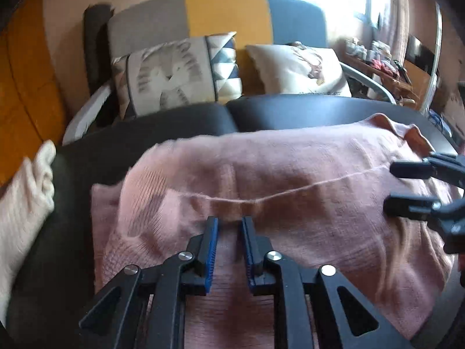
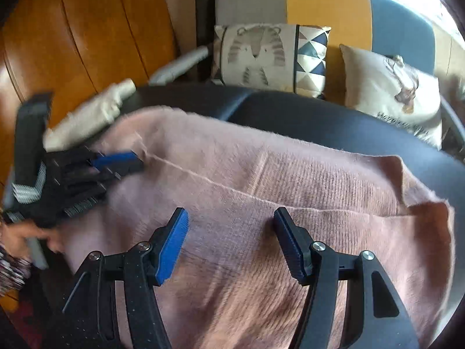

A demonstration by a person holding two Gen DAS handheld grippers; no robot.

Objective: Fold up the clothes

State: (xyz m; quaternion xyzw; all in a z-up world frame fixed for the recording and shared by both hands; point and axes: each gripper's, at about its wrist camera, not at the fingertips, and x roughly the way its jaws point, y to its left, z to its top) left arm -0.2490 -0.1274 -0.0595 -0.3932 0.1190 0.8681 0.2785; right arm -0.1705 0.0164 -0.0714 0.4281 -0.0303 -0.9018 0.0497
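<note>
A pink knitted garment (image 1: 290,180) lies spread on a black table (image 1: 290,110), with a folded edge running across it as a pale line. My left gripper (image 1: 229,222) hovers over its near part, blue pads a narrow gap apart, only the cloth below showing between them. In the right wrist view the same garment (image 2: 261,174) fills the middle, and my right gripper (image 2: 229,212) stands wide open just above it with nothing in it. The left gripper (image 2: 136,165) shows at the garment's left end, the right gripper (image 1: 395,187) at its right end.
A cream knitted piece (image 1: 26,203) lies at the table's left edge (image 2: 93,113). Behind the table is a sofa with a tiger cushion (image 1: 168,72) and a white cushion (image 1: 299,69). A wooden cabinet (image 2: 72,29) stands to the left. A hand (image 2: 23,235) holds the left gripper.
</note>
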